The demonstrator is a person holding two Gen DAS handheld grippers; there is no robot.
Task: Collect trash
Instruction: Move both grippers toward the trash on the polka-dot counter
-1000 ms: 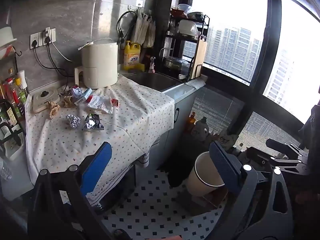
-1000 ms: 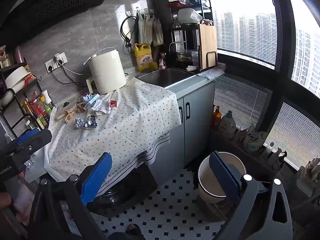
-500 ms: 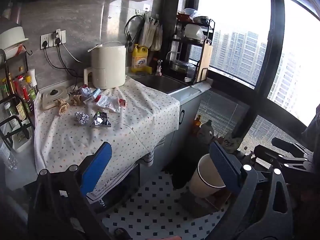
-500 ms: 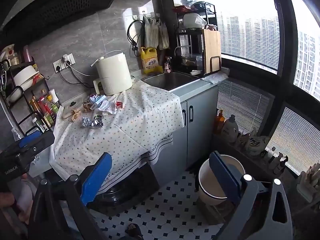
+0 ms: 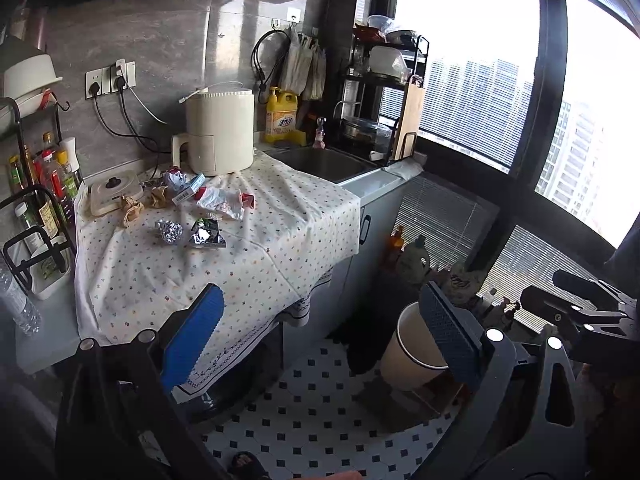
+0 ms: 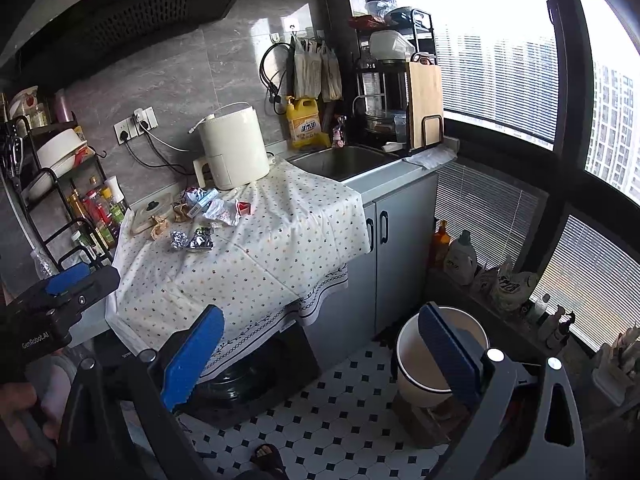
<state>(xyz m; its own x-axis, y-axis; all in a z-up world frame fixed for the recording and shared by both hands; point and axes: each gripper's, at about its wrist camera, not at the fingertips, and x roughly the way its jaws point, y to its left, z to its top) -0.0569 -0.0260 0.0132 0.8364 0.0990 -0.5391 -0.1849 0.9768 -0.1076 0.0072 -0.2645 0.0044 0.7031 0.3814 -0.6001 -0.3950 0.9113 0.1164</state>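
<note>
Holding both tools up off the counter, I see the left gripper (image 5: 320, 336) spread wide and empty, and the right gripper (image 6: 320, 336) spread wide and empty too. My trash sits on the dotted cloth (image 5: 248, 264): a foil ball (image 5: 169, 230) just beside a silver wrapper (image 5: 206, 234), with crumpled paper (image 5: 222, 204) behind them near the white cooker (image 5: 220, 136). A bin (image 6: 424, 360) stands on the tiled floor by the cabinet.

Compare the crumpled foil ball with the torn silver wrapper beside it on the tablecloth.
The crumpled foil ball is bunched into a compact, rounded lump; the torn silver wrapper is splayed open into flat, angular flaps. The foil ball is plain silver all over; the wrapper shows dark and green print. The wrapper covers more cloth. Both are shiny, lie side by side on the dotted tablecloth, and neither is held.
</note>
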